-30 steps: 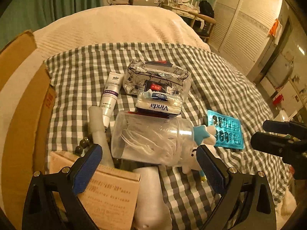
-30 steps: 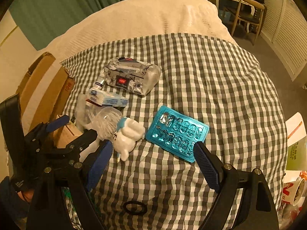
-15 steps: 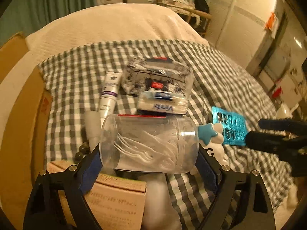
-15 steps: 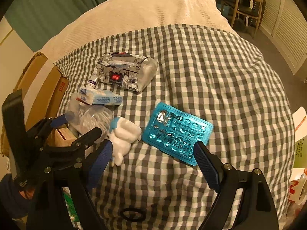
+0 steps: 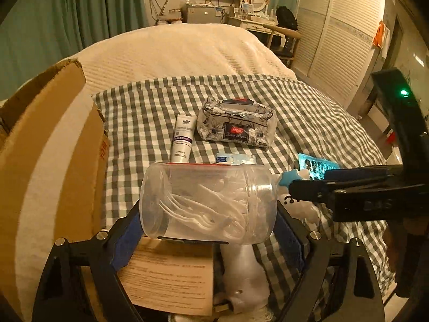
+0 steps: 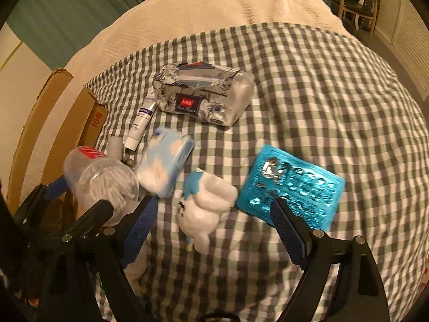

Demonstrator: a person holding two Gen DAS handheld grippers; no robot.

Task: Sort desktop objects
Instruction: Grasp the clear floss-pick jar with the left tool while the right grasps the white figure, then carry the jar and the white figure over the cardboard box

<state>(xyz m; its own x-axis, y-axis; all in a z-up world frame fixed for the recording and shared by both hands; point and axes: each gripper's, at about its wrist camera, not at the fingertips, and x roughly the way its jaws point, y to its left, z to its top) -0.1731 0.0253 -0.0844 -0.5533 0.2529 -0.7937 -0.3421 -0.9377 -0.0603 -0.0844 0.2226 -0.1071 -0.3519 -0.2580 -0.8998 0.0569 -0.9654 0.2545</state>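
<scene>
My left gripper (image 5: 206, 228) is shut on a clear plastic jar (image 5: 207, 201) of white floss picks and holds it lifted on its side above the checked cloth (image 5: 308, 112). The jar (image 6: 99, 185) also shows at the left of the right wrist view. My right gripper (image 6: 214, 220) is open above a white plush toy (image 6: 206, 209) with a blue tuft. A teal blister pack (image 6: 292, 185) lies beside its right finger.
A patterned tissue pack (image 5: 237, 126), a white tube (image 5: 182, 138) and a small blue tissue packet (image 6: 166, 166) lie on the cloth. An open cardboard box (image 5: 48, 147) stands at the left. A paper box (image 5: 169, 276) and a white bottle (image 5: 245, 273) lie under the jar.
My left gripper closed on the jar and lifted it off the cloth. My right gripper moved forward over the plush toy and the small tissue packet shifted.
</scene>
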